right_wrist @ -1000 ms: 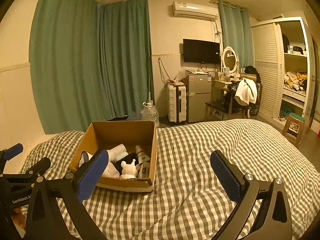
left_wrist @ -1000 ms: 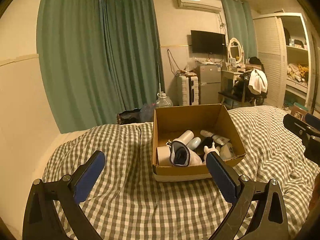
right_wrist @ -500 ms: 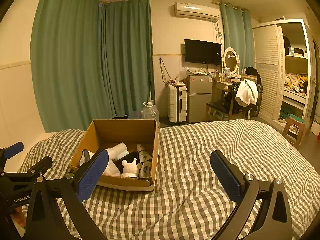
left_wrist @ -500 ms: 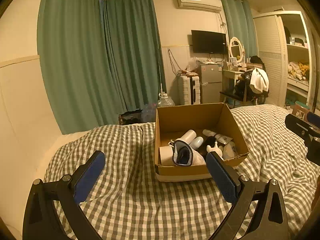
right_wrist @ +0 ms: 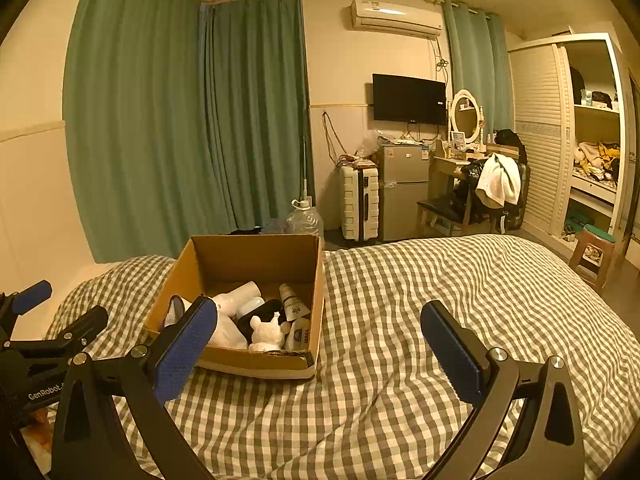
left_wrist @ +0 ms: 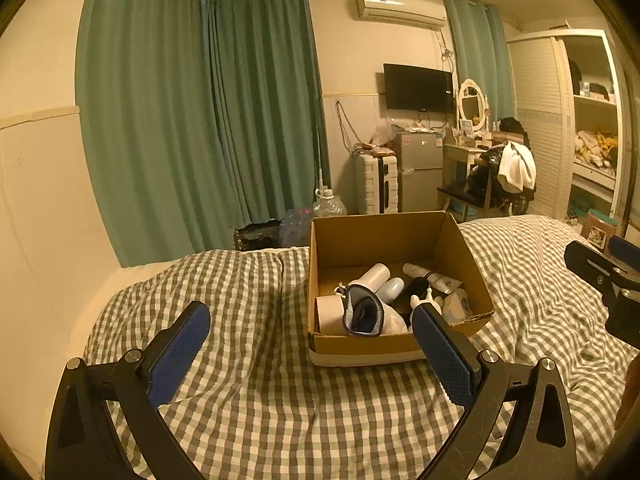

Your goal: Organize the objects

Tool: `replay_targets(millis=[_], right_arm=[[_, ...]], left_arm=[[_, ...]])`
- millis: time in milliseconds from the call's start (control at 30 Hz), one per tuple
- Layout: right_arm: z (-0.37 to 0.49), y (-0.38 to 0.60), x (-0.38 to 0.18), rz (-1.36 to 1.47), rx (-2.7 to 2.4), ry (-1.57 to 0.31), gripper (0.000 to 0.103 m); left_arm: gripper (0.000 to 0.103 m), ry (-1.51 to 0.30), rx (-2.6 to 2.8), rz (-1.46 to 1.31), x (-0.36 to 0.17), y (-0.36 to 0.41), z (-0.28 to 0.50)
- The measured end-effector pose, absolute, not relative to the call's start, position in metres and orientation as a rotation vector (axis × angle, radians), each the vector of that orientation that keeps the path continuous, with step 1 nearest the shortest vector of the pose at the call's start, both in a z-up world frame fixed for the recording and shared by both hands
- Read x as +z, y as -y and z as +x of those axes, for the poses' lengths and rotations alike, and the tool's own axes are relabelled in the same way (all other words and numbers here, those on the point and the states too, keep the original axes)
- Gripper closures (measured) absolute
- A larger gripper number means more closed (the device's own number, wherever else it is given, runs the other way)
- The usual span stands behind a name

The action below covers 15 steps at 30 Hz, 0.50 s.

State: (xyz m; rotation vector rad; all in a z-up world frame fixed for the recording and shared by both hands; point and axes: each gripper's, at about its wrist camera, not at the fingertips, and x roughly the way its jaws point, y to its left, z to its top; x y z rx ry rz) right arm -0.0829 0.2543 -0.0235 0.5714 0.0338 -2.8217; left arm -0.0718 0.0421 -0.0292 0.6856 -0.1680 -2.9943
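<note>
Sitting on the checked bedcover (left_wrist: 256, 400) is an open cardboard box (left_wrist: 384, 236), its flaps up and its contents showing. Lying inside it are a white bottle (left_wrist: 374, 276), a pale blue rounded container (left_wrist: 391, 289), a squeeze tube (left_wrist: 430, 277) along the far right side, a black item (left_wrist: 416, 288) in the middle, a small white figurine (right_wrist: 266, 334) near the front wall, and a grey-and-navy fabric piece (left_wrist: 362, 316) leaning against a white roll (left_wrist: 330, 314) at the near left corner.

The left gripper (left_wrist: 310, 344) is hovering low over the bedcover just in front of the box, its blue-padded fingers (left_wrist: 180, 352) spread wide and holding nothing; the right-hand pad is overlapping the box's near right corner in view, though contact cannot be confirmed. The right gripper (right_wrist: 318, 344) is hovering to the right of the box, fingers likewise spread wide and empty, with bare bedcover between them. Each gripper is showing at the edge of the other's camera.

Standing beyond the bed are green curtains (right_wrist: 192, 120), a wall-mounted television (right_wrist: 408, 98), an air conditioner (right_wrist: 396, 20), a white suitcase (right_wrist: 359, 202), a small refrigerator (right_wrist: 404, 190), a chair (right_wrist: 476, 196) draped with clothing, and an open wardrobe (right_wrist: 592, 136).
</note>
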Motion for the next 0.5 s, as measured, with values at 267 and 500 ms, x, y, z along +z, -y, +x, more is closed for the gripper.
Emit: replay_targets(millis=[267,500], right_arm=[[-0.0832,-0.2511,-0.0247,0.577,-2.827,-0.052,0.001],[-0.0852,-0.2475,-0.0274,0.592,-2.825,-0.078,0.001]], left_arm=[[0.0,0.181,-2.984,0.697,-0.0329,-0.0423,-0.0719],[0.0,0.168,-2.987,0.675,-0.0329,-0.0414,-0.0697]])
